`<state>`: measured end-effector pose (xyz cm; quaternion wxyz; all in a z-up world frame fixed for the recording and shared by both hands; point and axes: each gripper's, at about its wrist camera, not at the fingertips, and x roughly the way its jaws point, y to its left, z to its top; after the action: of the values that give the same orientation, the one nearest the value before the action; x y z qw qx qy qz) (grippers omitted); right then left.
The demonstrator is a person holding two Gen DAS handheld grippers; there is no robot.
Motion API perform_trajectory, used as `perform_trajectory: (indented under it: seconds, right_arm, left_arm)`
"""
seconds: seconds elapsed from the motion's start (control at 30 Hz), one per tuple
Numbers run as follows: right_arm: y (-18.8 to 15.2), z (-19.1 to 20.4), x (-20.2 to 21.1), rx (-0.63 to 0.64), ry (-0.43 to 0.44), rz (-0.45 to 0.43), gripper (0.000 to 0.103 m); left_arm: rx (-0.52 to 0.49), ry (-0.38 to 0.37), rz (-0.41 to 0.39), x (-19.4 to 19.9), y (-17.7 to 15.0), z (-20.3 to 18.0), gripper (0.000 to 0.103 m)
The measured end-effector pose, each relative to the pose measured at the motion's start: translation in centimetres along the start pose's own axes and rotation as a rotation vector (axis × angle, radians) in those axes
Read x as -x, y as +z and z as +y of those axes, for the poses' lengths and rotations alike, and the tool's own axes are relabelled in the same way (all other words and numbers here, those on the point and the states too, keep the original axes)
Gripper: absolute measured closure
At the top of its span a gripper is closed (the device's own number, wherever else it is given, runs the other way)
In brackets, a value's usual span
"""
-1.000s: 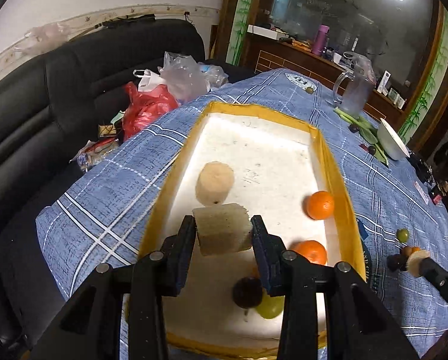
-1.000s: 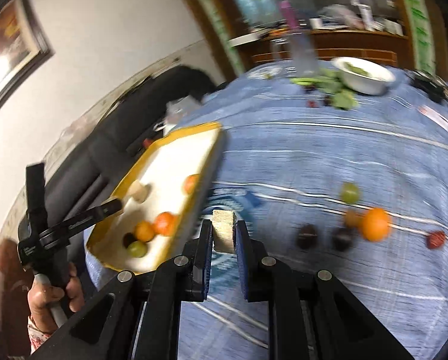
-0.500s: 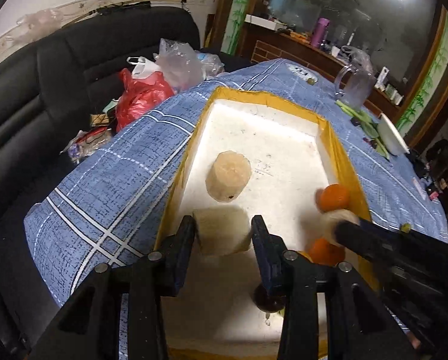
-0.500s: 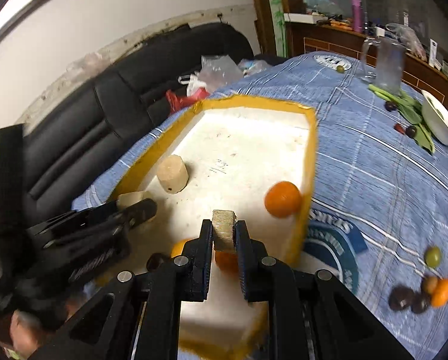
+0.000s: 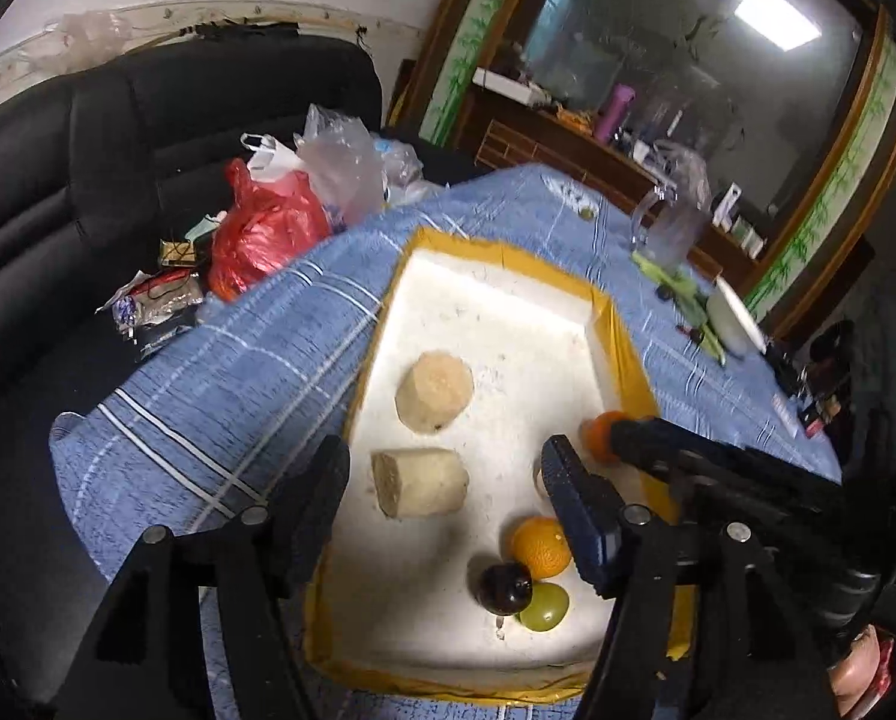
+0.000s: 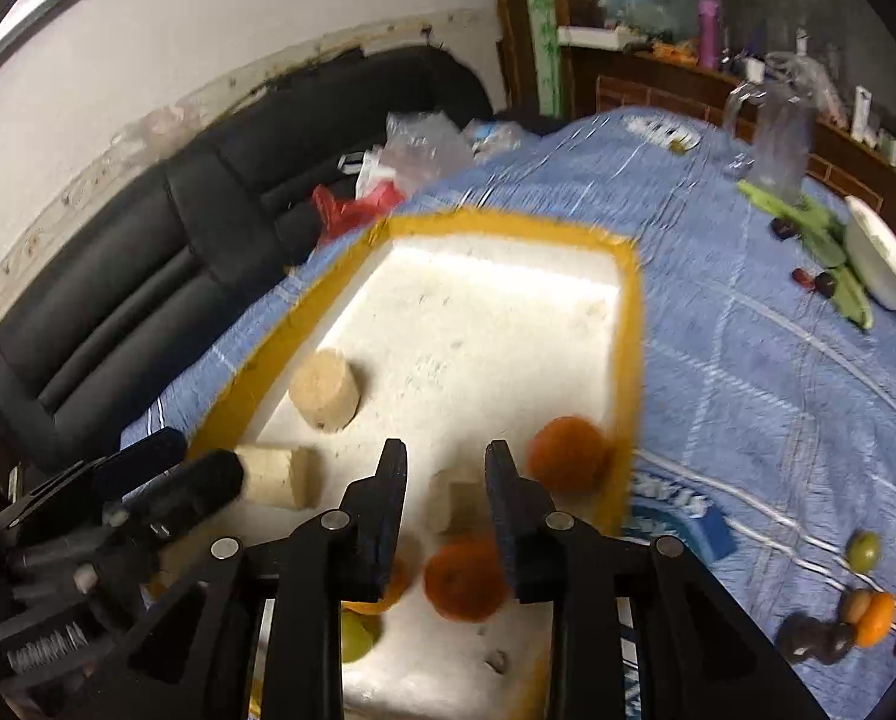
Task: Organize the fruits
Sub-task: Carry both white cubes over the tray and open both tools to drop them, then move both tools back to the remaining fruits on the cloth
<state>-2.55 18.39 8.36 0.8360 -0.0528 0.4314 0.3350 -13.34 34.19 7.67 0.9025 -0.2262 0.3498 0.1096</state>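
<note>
Now the left gripper [image 5: 441, 468] has its jaws opening, and the pale cut cylinder [image 5: 420, 482] lies on its side on the tray floor between them, touched by neither pad. The right gripper [image 6: 444, 465] is also opening its jaws; a smaller pale chunk [image 6: 457, 501] sits between them on the tray, and in the blurred right wrist view it seems free of both pads, though that is hard to be sure of. Seen from the left wrist, the right gripper reaches in across the tray's right rim.

Just beyond the lying cylinder stands a second pale cylinder [image 5: 434, 383], upright, apart from it. Nearer the left camera, an orange [image 5: 541, 547], a dark round fruit [image 5: 505, 588] and a green fruit [image 5: 544, 606] crowd together, touching. Another orange [image 6: 566, 453] rests by the right wall of the tray, just beside the right gripper's finger.

All of these lie in the white tray [image 5: 508, 276] with a yellow rim, which sits on a blue checked tablecloth [image 5: 255, 372]. On the cloth to the right, well apart from the tray, a small cluster of loose fruits [image 6: 850, 624] waits, with a green one [image 6: 863, 550] near it. Farther back stand a white bowl [image 6: 883, 267] and a clear jug [image 6: 781, 132]; a black sofa [image 5: 87, 138] holds plastic bags [image 5: 291, 198].
</note>
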Motion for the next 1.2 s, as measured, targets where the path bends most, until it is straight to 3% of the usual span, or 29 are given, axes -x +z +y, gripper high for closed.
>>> perform_trajectory:
  seconds: [0.1,0.2,0.47,0.57,0.73,0.83,1.0,1.2]
  right_arm:
    - [-0.8,-1.9,2.7,-0.051,-0.013,-0.052,0.063]
    - [-2.4,-4.4,5.7,-0.095,-0.052,-0.094,0.061]
    - [-7.7,-12.9,16.0,-0.222,-0.259,-0.180,0.062]
    - [-9.1,-15.2,20.9,-0.254,-0.339,-0.226,0.062]
    - [-11.1,-17.2,28.3,-0.221,-0.496,-0.308,0.043]
    - [-11.5,-18.3,30.9,-0.220,-0.543,-0.337,0.041]
    - [-12.3,-19.5,29.8,-0.235,-0.512,-0.314,0.041]
    - [-14.0,-21.7,22.5,-0.280,-0.401,-0.190,0.041]
  left_arm:
    - [0.017,0.012,-0.023,0.8,0.3,0.4,0.034]
    - [0.019,0.019,-0.021,1.3,0.1,0.1,0.034]
    - [-0.081,-0.036,-0.050,4.2,-0.7,-4.4,0.034]
    - [-0.121,-0.073,-0.068,5.5,-1.1,-6.5,0.029]
    - [-0.192,-0.104,-0.084,6.8,-2.4,-10.1,0.025]
    - [-0.225,-0.118,-0.055,6.2,-3.3,-12.1,0.025]
    - [-0.285,-0.132,0.004,4.6,-4.8,-14.9,0.025]
    - [-0.343,-0.097,0.053,2.7,-5.9,-17.0,0.025]
